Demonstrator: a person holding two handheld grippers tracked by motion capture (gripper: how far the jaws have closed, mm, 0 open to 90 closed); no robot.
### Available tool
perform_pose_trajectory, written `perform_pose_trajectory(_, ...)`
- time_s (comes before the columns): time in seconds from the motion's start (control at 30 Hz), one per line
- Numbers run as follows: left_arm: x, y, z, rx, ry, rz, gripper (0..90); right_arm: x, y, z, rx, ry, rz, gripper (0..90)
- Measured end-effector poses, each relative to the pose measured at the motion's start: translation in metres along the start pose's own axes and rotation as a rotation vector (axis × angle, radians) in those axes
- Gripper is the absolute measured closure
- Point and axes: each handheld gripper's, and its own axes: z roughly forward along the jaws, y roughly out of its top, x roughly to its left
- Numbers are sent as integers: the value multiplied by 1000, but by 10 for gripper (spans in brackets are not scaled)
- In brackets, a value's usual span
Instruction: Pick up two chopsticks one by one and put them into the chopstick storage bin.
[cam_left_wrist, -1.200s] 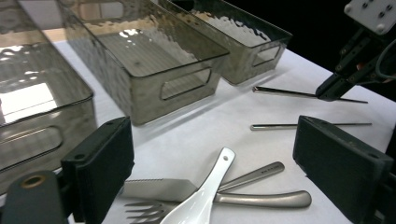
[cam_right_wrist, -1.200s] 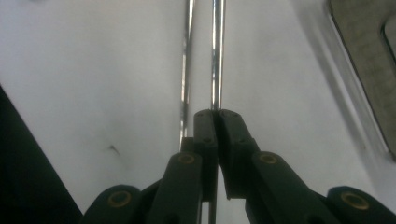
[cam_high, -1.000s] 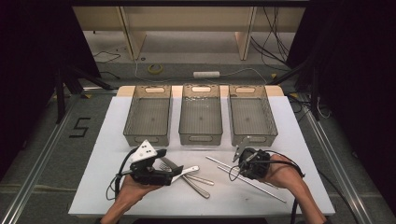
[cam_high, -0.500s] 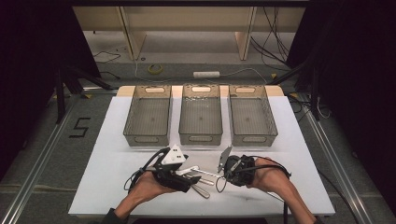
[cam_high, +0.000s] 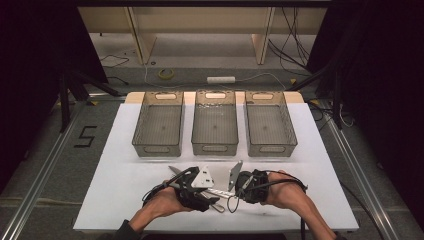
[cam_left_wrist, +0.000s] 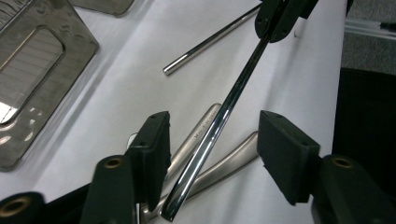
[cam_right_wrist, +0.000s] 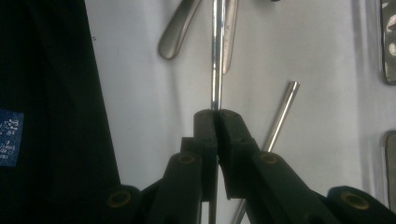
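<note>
A thin shiny metal rod (cam_right_wrist: 215, 60) hangs just above the table, with my right gripper (cam_right_wrist: 215, 116) shut on one end of it. Its free end (cam_left_wrist: 219, 126) runs between the pads of my left gripper (cam_left_wrist: 217, 149), which have just been closing and stand clear of it on both sides. In the high view the left gripper (cam_high: 212, 194) and right gripper (cam_high: 239, 190) face each other tip to tip near the front middle of the white table (cam_high: 125, 200). Under the rod lie two dull cutlery handles (cam_left_wrist: 201, 135). A second rod (cam_left_wrist: 210, 44) rests flat beyond them.
Three grey see-through bins stand in a row behind the hands: left (cam_high: 159, 125), middle (cam_high: 215, 122), right (cam_high: 270, 124). One bin's rim (cam_left_wrist: 37, 70) is close on the left gripper's left. The table's front edge borders dark floor (cam_right_wrist: 46, 93).
The hands came together at the table's front middle: the left moved right, the right moved left with the rod. The left jaws narrowed around the rod's free end.
</note>
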Motion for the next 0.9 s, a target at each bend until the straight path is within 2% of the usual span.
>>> perform_pose_trajectory(0.17,-3,0,3,27,-12,41,525,3,2,1,13,6,-18,864)
perform_pose_trajectory(0.23,-5,0,4,33,-19,47,552,4,2,2,12,7,-11,865)
perform_pose_trajectory(0.4,-7,0,6,44,-24,69,646,5,3,2,19,15,-45,865)
perform_pose_trajectory(0.53,-7,0,5,47,-34,80,709,8,4,1,23,28,-45,864)
perform_pose_trajectory(0.6,-8,0,5,55,-46,98,732,7,3,2,11,17,-70,864)
perform_pose_trajectory(0.67,-9,-1,5,63,-70,112,758,8,3,1,15,25,-74,858)
perform_pose_trajectory(0.73,-12,0,4,72,-104,137,797,7,2,1,7,40,-66,834)
perform_pose_trajectory(0.77,-13,0,4,68,-120,137,821,6,1,1,1,36,-58,813)
perform_pose_trajectory(0.83,-15,1,3,75,-110,137,832,2,-1,-1,-22,30,-36,761)
perform_pose_trajectory(0.87,-14,1,3,77,-104,138,833,0,-3,-3,-48,28,-35,696)
perform_pose_trajectory(0.9,-13,0,3,72,-104,127,834,-1,-5,-6,-67,30,0,657)
